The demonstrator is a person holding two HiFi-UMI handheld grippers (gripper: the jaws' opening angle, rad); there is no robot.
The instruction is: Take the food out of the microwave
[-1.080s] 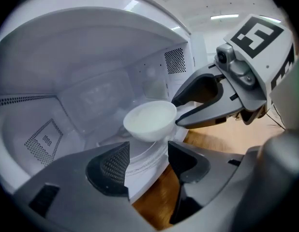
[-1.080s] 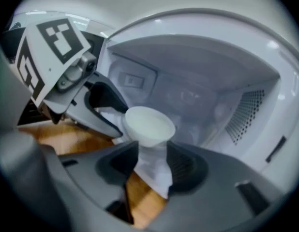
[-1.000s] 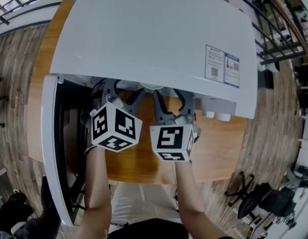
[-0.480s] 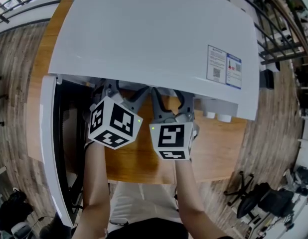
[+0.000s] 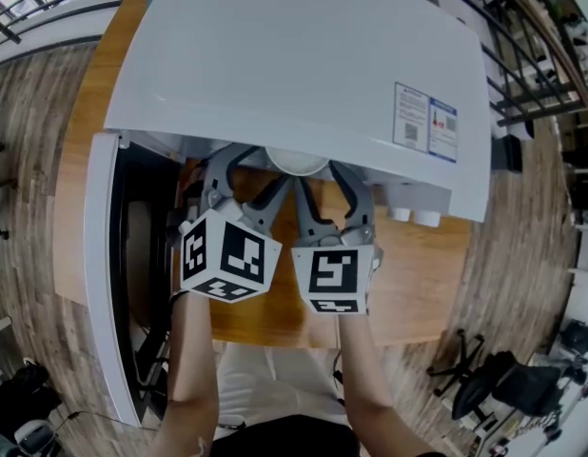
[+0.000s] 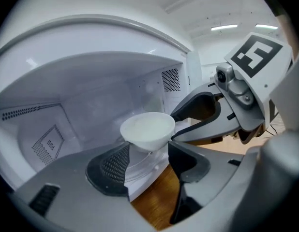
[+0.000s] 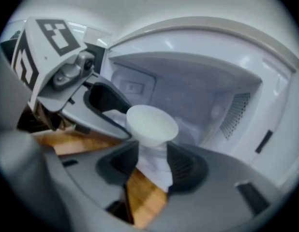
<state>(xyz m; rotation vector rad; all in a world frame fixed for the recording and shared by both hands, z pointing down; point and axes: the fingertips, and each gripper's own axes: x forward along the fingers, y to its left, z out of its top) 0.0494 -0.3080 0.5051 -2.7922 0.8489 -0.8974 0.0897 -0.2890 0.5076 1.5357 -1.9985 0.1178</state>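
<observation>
Our left gripper [image 6: 148, 154] reaches into the mouth of the microwave [image 5: 294, 55]. Its jaws stand wide and are closed on the lower wall of the white bowl [image 6: 147, 128], one pad on each side. We see the wooden table [image 5: 408, 284] through the gap below the jaws. To the gripper's left the microwave door [image 5: 96, 274] is swung open, edge-on to us in the head view and reaching past the table's front edge. The left gripper's marker cube [image 5: 225, 255] sits over our left forearm [image 5: 191, 369], tilted a little.

The bowl is in the middle, between the two grippers. It is right at the front lip of the oven cavity, half tucked under the overhang of the white top. It stands upright. What fills it looks pale, and we cannot tell what it is. Behind it we make out the cavity's back wall and a perforated vent panel [image 6: 171, 79].

Our right gripper [image 7: 153, 153] comes in from the other side, angled toward the left one, so the two meet at the bowl. Its jaws are likewise spread wide and pressed to the bowl's tapering base. Its marker cube [image 5: 334, 276] is just beside the left one, not touching it.

Further right, two white knobs [image 5: 413, 219] show under the microwave's front edge, and a printed label [image 5: 425, 125] sits on its top. Well off to the right an office chair [image 5: 499, 379] stands on the plank floor [image 5: 522, 255].
</observation>
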